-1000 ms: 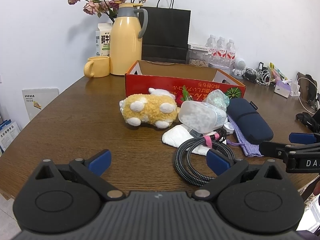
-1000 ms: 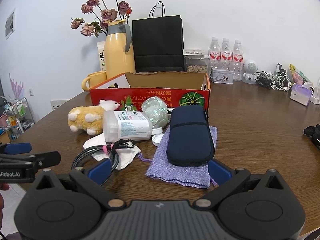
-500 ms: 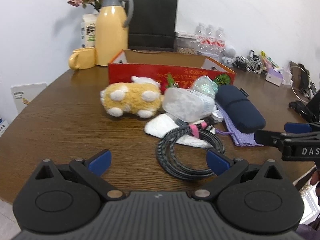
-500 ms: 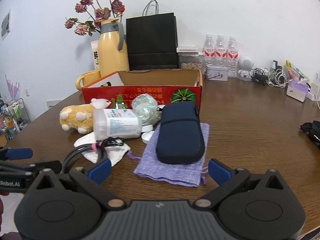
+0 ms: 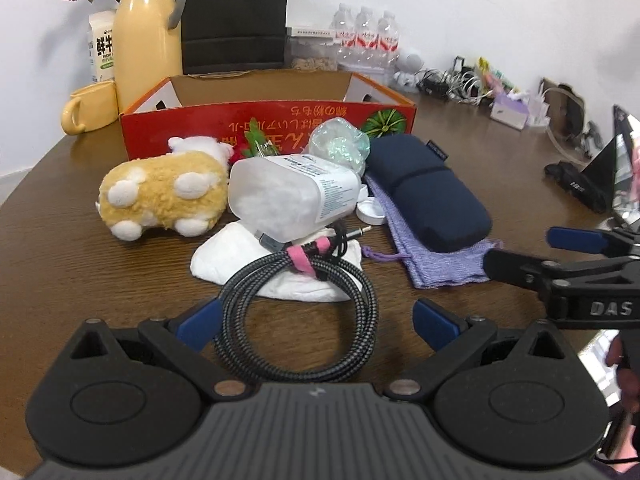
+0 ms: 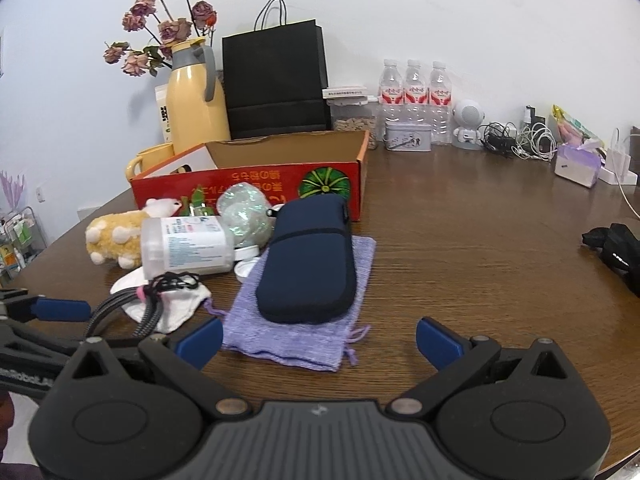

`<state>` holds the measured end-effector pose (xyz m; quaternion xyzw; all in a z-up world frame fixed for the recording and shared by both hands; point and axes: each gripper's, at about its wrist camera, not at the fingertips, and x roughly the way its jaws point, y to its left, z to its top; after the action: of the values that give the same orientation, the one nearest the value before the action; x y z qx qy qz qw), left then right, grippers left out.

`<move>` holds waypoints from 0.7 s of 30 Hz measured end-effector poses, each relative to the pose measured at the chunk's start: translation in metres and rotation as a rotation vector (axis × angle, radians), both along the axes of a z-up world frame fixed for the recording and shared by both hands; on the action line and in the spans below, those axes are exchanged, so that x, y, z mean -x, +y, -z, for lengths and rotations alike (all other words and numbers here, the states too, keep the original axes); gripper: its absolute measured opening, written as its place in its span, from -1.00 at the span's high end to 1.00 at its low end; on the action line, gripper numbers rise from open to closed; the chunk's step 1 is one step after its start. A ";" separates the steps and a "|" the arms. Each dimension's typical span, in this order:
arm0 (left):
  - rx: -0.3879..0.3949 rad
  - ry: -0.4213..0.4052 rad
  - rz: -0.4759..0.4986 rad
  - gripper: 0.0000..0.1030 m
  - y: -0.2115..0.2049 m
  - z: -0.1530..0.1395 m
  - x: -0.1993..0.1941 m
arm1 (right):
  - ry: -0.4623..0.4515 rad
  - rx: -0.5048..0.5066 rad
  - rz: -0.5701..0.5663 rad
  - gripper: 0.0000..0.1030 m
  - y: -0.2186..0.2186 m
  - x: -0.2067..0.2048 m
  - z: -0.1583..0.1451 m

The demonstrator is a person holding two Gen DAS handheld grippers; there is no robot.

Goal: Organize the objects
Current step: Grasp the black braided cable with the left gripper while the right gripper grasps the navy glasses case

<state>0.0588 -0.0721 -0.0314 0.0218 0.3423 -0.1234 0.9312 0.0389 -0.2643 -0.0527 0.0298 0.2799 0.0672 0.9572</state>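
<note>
A coiled braided cable (image 5: 296, 312) with a pink tie lies on a white cloth (image 5: 276, 268) just ahead of my open left gripper (image 5: 316, 324), its near loop between the jaws. Behind it lie a clear plastic jar (image 5: 292, 196), a yellow plush toy (image 5: 160, 192), a crumpled foil ball (image 5: 340, 144) and a navy case (image 6: 308, 256) on a purple pouch (image 6: 304, 336). My right gripper (image 6: 320, 340) is open and empty, just before the pouch's near edge. An open red cardboard box (image 6: 256, 184) stands behind the pile.
A yellow thermos (image 6: 192, 100), yellow mug (image 5: 88, 108), black paper bag (image 6: 276, 80), water bottles (image 6: 416, 96) and tangled chargers (image 6: 516, 140) line the back of the wooden table. A black strap (image 6: 616, 248) lies at the right.
Both grippers moved forward toward the pile. The cable's near loop now lies between the left jaws, and the right gripper came close to the purple pouch. Both stayed open.
</note>
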 end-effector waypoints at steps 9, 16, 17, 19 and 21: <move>-0.083 0.003 -0.071 -1.00 -0.010 0.005 -0.010 | 0.018 -0.015 -0.013 -1.00 -0.008 -0.005 0.008; -0.113 -0.003 -0.094 -1.00 -0.008 0.009 -0.014 | 0.023 -0.018 -0.027 -1.00 -0.009 -0.007 0.010; -0.111 -0.003 -0.094 -1.00 -0.008 0.009 -0.014 | 0.023 -0.018 -0.029 -1.00 -0.009 -0.007 0.010; -0.107 -0.002 -0.088 -1.00 -0.007 0.009 -0.013 | 0.026 -0.017 -0.033 -1.00 -0.008 -0.007 0.011; -0.087 -0.001 -0.083 -1.00 -0.004 0.008 -0.011 | 0.029 -0.016 -0.036 -1.00 -0.007 -0.006 0.012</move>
<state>0.0702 -0.0764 -0.0393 0.0482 0.3476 -0.0696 0.9338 0.0450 -0.2716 -0.0644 0.0334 0.2936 0.0863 0.9514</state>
